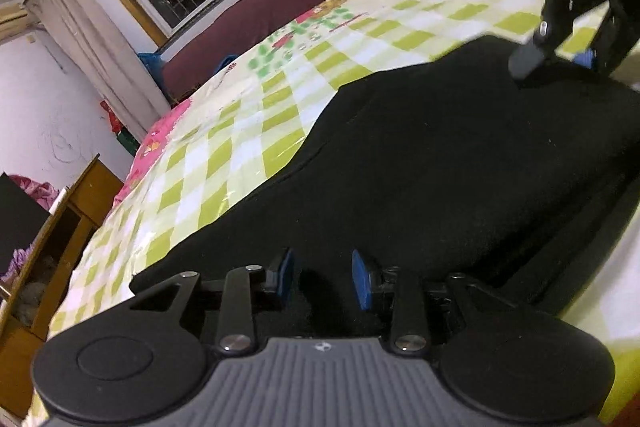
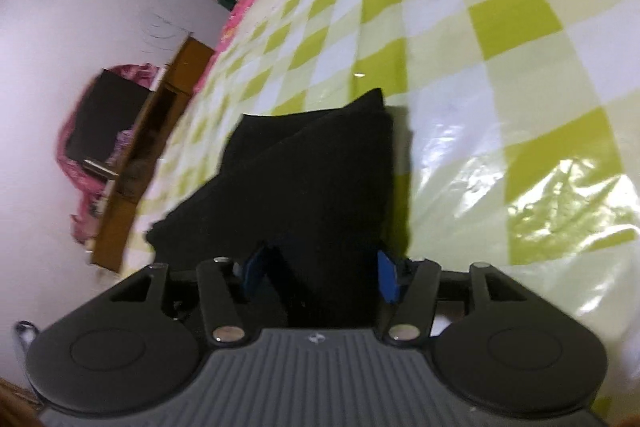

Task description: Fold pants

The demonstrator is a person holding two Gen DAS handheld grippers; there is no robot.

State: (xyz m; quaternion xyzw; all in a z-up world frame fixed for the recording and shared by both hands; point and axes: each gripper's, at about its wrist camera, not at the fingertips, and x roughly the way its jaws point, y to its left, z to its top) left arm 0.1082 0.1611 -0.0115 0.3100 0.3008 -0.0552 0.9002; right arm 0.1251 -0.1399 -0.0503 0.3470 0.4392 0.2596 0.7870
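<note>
Black pants (image 1: 460, 155) lie on the checked bedcover (image 1: 224, 163), with left gripper (image 1: 322, 277) and right gripper (image 2: 318, 277) both parted, fabric loose between the pads.

Black gripper (image 1: 322, 277), blue pads (image 1: 362, 285), silver screws.

Black pants (image 1: 440, 155) lie on a bed (image 1: 224, 155) covered in a glossy check of lime green, pale yellow and white, bordered in bright pink with a green and red printed motif. Both grippers are black with blue pads (image 1: 362, 285). Behind: white walls, beige curtains (image 1: 92, 39), a maroon panel (image 1: 256, 23).
</note>
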